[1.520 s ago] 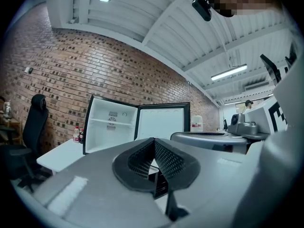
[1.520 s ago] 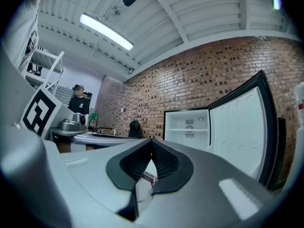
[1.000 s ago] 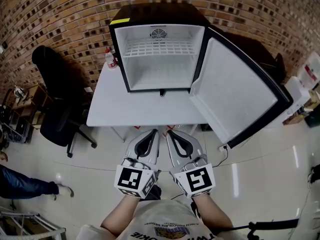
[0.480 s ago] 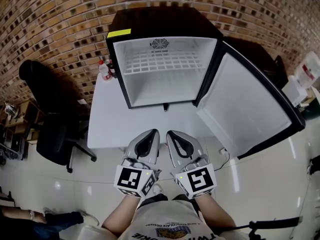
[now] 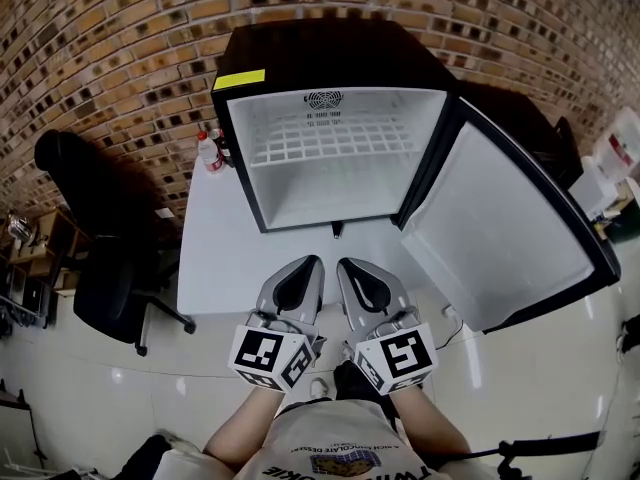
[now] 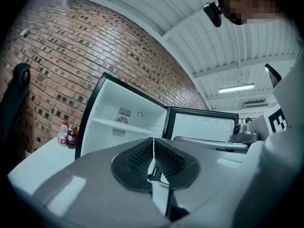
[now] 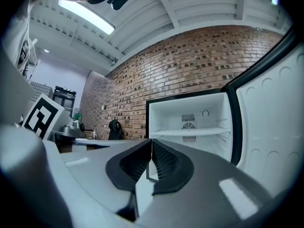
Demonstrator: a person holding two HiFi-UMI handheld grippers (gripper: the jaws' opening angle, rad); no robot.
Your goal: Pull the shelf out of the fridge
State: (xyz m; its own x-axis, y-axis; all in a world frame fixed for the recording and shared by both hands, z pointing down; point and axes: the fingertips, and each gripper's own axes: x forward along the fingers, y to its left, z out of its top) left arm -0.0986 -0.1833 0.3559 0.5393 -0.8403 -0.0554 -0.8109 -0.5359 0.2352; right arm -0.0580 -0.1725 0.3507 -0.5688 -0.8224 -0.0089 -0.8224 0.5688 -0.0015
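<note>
Facing the open mini fridge (image 5: 335, 148) at 12 o'clock, the left gripper (image 5: 296, 281) and right gripper (image 5: 356, 280) are both closed and empty; the wire shelf (image 5: 330, 143) sits inside the fridge.

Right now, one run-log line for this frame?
phase: pre-grasp | fridge door: open | shelf: inside, untouched | left gripper: shut, empty | right gripper: shut, empty

light: bright, ceiling strip (image 7: 85, 15) | edges: fisheye bend, dark corners (tong cams) | floor glare
</note>
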